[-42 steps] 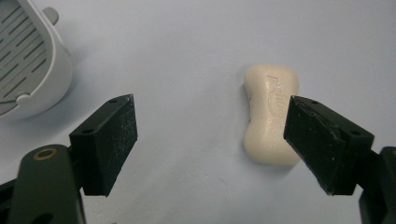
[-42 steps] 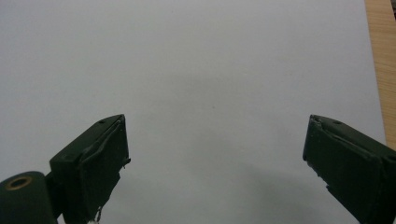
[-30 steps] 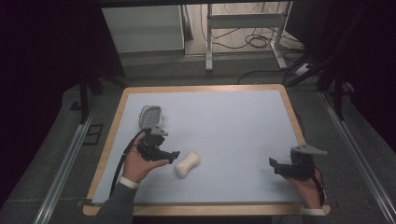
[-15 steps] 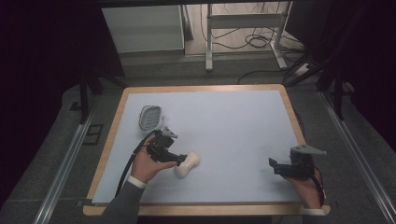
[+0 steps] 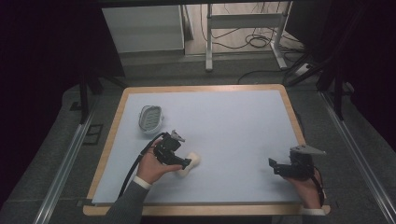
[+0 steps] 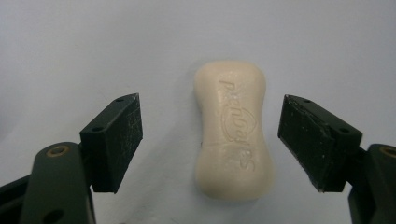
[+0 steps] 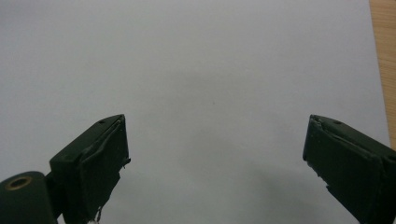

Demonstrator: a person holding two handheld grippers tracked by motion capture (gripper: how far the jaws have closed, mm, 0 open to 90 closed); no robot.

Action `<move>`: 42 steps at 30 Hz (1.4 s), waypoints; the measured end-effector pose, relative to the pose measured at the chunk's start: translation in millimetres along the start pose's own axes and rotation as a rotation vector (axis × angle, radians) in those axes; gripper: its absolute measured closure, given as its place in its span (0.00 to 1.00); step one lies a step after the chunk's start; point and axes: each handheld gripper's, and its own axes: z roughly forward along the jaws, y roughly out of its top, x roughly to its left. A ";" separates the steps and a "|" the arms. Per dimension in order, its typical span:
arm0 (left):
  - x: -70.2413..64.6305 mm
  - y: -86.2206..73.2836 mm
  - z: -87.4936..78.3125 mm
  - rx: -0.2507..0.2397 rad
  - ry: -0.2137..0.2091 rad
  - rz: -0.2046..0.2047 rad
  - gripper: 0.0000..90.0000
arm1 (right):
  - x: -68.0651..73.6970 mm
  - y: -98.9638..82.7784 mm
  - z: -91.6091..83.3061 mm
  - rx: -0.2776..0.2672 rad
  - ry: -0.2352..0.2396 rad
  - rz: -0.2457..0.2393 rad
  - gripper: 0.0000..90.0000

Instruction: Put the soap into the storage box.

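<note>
Left gripper view: the left gripper (image 6: 210, 140) straddles the cream soap bar (image 6: 232, 128), its jaws just closing, pads clear of both sides (bar flat on the pale table (image 5: 233, 126)). The right gripper (image 5: 273, 167) hovers well apart, jaws wide.

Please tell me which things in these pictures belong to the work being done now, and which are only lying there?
Part of the work:
- cream waisted soap bar, lying between the open left claw, pads not touching it; jaws have just been closing
- grey oval soap dish, probably its destination

Just there:
- pale blue table mat
- open right claw, holding nothing
</note>
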 end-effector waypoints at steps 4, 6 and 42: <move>-2.8 1.5 6.6 0.022 -0.010 0.009 0.26 | 0.4 0.2 -0.1 0.000 0.001 0.002 0.07; -4.3 2.3 9.0 0.033 -0.005 0.013 0.26 | 0.0 0.1 -0.2 -0.001 0.001 0.002 0.07; -13.6 0.0 38.4 0.138 -0.005 0.040 0.55 | -1.7 0.0 -1.4 -0.006 -0.004 0.007 0.07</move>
